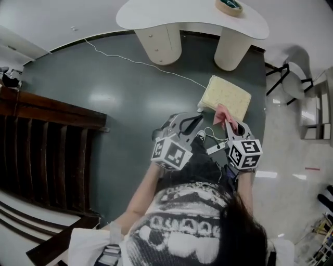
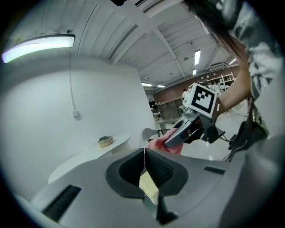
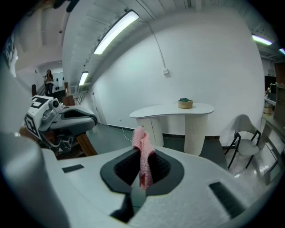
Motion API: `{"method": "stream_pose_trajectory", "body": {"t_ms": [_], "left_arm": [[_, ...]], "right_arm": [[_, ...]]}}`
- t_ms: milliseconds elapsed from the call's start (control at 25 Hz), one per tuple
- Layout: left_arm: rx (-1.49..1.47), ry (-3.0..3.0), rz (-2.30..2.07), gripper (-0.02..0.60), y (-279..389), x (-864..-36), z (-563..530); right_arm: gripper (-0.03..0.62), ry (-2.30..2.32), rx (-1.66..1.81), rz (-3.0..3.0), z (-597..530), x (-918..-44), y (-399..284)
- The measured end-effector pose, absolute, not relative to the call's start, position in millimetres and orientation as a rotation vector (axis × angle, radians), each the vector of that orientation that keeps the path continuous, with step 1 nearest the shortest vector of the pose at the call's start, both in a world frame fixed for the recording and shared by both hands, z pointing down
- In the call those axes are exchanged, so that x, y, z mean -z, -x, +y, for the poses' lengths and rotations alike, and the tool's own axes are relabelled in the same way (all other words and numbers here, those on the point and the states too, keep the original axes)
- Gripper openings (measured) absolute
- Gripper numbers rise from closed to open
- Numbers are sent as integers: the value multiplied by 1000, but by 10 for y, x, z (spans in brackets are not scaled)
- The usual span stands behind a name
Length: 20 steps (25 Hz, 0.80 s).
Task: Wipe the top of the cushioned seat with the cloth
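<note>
The cream cushioned seat point(image 1: 227, 96) stands on the dark floor just ahead of both grippers; a slice of it point(image 2: 148, 187) shows below the left jaws. A pink cloth point(image 1: 222, 115) hangs over the seat's near edge, and my right gripper point(image 1: 229, 123) is shut on it. In the right gripper view the cloth point(image 3: 143, 153) stands up between the closed jaws. My left gripper point(image 1: 198, 119) is held beside the right one, left of the seat, shut with nothing in it point(image 2: 144, 152). The left gripper view shows the right gripper point(image 2: 185, 131) holding the cloth point(image 2: 161, 143).
A white table point(image 1: 156, 15) on two round legs stands behind the seat, with a small bowl point(image 1: 229, 6) on top. A white cable point(image 1: 136, 62) runs across the floor. Dark wooden furniture point(image 1: 47, 140) fills the left. A chair point(image 1: 292, 83) stands at the right.
</note>
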<state>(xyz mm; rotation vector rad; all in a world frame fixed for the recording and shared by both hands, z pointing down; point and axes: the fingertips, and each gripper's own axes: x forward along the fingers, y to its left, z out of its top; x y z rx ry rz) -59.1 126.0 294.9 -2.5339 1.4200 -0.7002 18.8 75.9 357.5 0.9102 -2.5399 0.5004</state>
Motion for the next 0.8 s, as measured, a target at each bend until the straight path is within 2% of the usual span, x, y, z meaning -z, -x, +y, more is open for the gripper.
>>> {"method": "stream_pose_trajectory", "body": {"t_ms": [400,800], "left_arm": [[786,2557,1229,7,351,-3066,174],[824,2556,1117,6,198,-3208,-318]], "right_arm": [[9,-1071,-603,-2521,-325,-3702,-481],[9,-1098,-658,-2477,-684,-3893,-612]]}}
